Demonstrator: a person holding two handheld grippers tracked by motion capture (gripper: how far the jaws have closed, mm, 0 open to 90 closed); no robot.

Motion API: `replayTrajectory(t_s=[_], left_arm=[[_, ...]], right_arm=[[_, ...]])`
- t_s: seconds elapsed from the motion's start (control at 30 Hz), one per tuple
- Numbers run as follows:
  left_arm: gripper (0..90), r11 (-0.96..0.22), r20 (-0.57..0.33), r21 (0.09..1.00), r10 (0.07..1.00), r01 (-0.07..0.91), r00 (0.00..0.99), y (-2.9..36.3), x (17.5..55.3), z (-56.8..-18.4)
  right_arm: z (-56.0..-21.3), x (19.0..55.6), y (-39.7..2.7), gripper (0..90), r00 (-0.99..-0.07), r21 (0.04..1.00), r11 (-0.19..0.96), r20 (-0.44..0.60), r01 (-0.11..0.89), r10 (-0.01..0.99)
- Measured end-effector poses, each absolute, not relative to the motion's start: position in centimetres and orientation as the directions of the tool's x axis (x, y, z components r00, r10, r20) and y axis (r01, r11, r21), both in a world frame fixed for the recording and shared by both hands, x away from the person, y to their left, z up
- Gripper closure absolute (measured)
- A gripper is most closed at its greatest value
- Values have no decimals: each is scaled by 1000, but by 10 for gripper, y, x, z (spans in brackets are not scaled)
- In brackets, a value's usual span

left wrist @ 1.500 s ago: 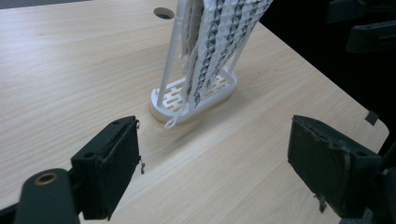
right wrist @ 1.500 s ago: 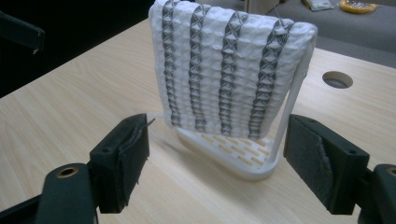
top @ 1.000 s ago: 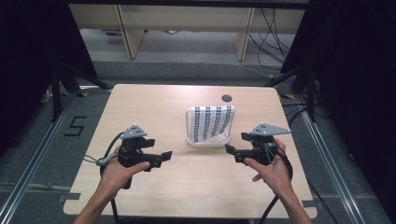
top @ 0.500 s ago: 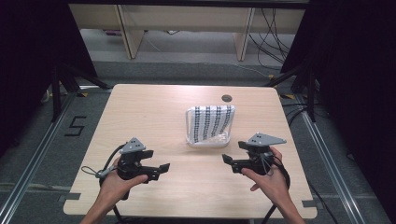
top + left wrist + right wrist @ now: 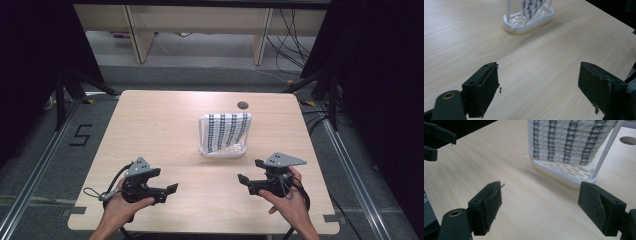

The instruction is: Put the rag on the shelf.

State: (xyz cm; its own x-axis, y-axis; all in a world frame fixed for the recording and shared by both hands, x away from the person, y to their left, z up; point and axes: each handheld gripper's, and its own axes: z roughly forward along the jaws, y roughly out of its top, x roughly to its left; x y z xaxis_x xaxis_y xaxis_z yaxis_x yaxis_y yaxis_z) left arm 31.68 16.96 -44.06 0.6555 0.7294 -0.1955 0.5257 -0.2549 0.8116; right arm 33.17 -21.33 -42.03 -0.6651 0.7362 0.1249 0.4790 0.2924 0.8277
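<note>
High view: a striped cloth (image 5: 229,131) hangs on a white rack (image 5: 223,151) mid-table, ahead of both grippers. Left gripper (image 5: 167,191) and right gripper (image 5: 246,180) are wide open, empty; the right looks nearer the rack.
</note>
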Motion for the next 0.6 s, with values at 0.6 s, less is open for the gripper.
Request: replayTrajectory(t_s=[0.6], left_arm=[[160, -277, -184, 805, 723, 524, 666, 177, 295, -460]], right_arm=[[-444, 313, -213, 215, -685, 812, 318, 132, 489, 716]])
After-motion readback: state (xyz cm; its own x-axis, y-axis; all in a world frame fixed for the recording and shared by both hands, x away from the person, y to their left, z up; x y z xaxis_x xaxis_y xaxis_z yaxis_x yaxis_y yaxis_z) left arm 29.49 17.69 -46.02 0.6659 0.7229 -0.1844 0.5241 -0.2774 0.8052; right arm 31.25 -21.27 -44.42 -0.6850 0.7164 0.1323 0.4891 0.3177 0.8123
